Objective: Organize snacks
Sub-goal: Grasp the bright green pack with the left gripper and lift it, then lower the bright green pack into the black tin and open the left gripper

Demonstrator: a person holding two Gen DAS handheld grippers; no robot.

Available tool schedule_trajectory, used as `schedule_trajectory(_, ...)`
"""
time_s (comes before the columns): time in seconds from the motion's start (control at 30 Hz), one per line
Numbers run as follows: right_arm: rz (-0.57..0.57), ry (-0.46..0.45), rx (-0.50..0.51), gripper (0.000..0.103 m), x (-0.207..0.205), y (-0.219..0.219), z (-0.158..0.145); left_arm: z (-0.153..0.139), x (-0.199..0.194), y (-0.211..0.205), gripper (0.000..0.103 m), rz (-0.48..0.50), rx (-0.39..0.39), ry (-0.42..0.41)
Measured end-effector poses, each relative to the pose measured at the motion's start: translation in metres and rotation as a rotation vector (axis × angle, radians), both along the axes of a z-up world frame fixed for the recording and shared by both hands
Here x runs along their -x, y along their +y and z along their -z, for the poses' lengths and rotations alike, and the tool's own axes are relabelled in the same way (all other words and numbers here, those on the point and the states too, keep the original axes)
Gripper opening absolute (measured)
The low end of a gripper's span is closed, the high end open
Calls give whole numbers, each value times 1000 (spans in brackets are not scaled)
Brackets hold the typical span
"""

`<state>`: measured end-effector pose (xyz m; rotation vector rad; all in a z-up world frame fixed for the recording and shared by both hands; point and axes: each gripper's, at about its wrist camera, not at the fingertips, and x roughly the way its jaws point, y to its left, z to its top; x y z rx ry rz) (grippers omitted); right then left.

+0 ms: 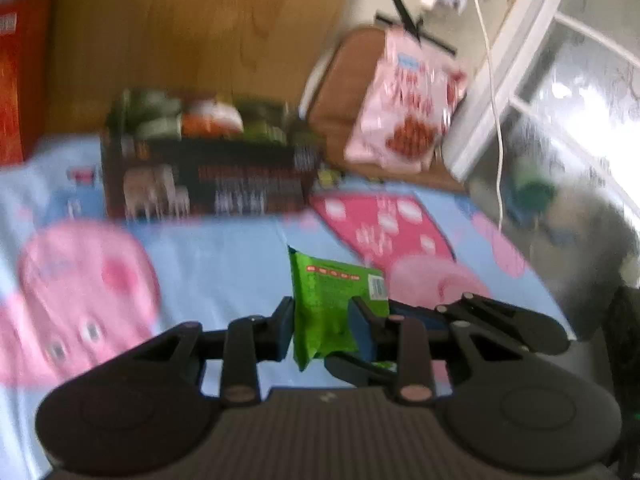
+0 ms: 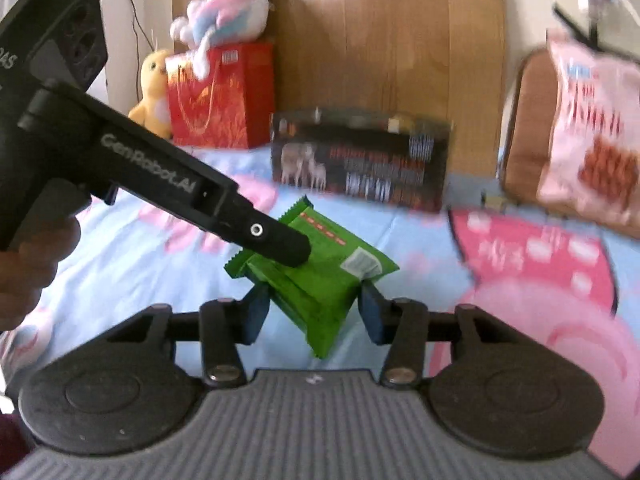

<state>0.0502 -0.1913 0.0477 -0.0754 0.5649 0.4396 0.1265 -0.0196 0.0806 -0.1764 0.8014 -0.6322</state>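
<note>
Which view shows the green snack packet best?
The right wrist view: the green packet shows nearly whole, label visible, between both grippers. The left wrist view shows it edge-on and blurrier, partly hidden by fingers.

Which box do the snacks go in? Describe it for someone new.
Find the wooden headboard behind the blue cartoon bedsheet. The dark box sits against it, snack packets showing in its open top. Unlike the red gift bag beside it, it's black with pale animal figures printed.
</note>
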Motion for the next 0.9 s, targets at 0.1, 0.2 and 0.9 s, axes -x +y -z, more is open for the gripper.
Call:
schedule_trajectory(0.1, -4, -80, 5, 51, -25, 4, -16, -25, -21, 4, 29, -31, 16, -72)
schedule_trajectory(0.2, -12, -145, 16, 51, -61, 9, -30, -40, -54, 7, 30, -75, 29, -113)
schedule_trajectory(0.9, 117, -96, -135, 57, -153, 0, -15, -19, -138, 21, 33, -329, -94, -161)
